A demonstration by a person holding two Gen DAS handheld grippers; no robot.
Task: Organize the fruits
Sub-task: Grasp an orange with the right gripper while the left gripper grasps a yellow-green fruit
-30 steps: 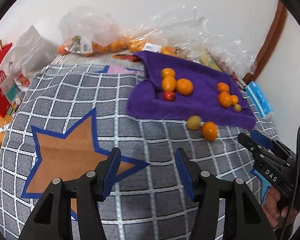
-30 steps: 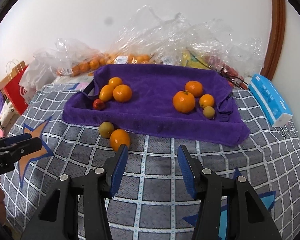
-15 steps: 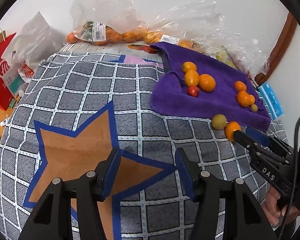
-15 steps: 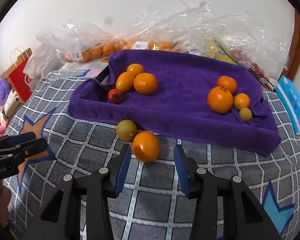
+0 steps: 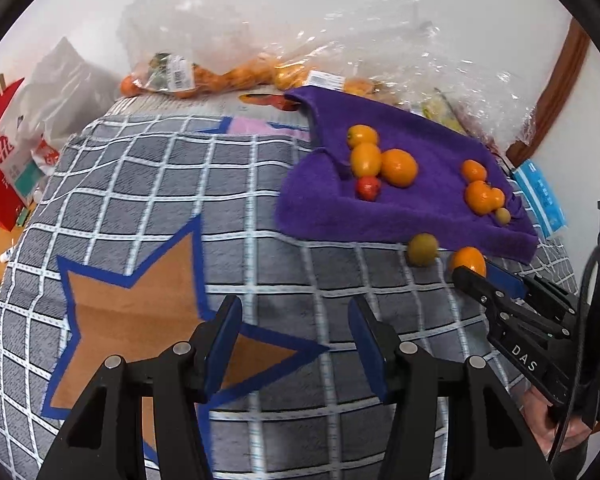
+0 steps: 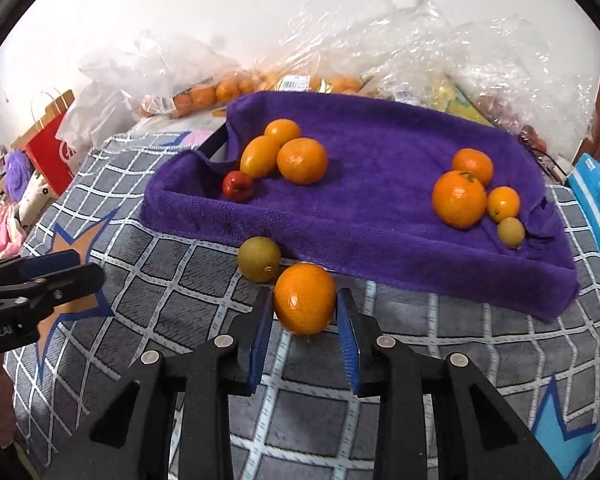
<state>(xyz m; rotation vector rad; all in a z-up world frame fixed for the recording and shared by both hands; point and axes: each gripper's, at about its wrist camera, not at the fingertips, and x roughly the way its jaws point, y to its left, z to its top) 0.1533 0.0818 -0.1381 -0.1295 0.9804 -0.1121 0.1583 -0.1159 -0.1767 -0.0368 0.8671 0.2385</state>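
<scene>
Right gripper [image 6: 304, 312]: jaws have just been closing, apparently touching the orange [image 6: 305, 298].
Orange: on the checked blanket [image 6: 172, 276], 5 o'clock of the green fruit [image 6: 259, 259], beside the purple towel [image 6: 380, 184].
Left gripper [image 5: 296, 344]: jaws apart, empty.

Loose orange [image 6: 304, 298] beside green fruit [image 6: 259, 259] — just off purple towel [image 6: 380, 216]
</scene>
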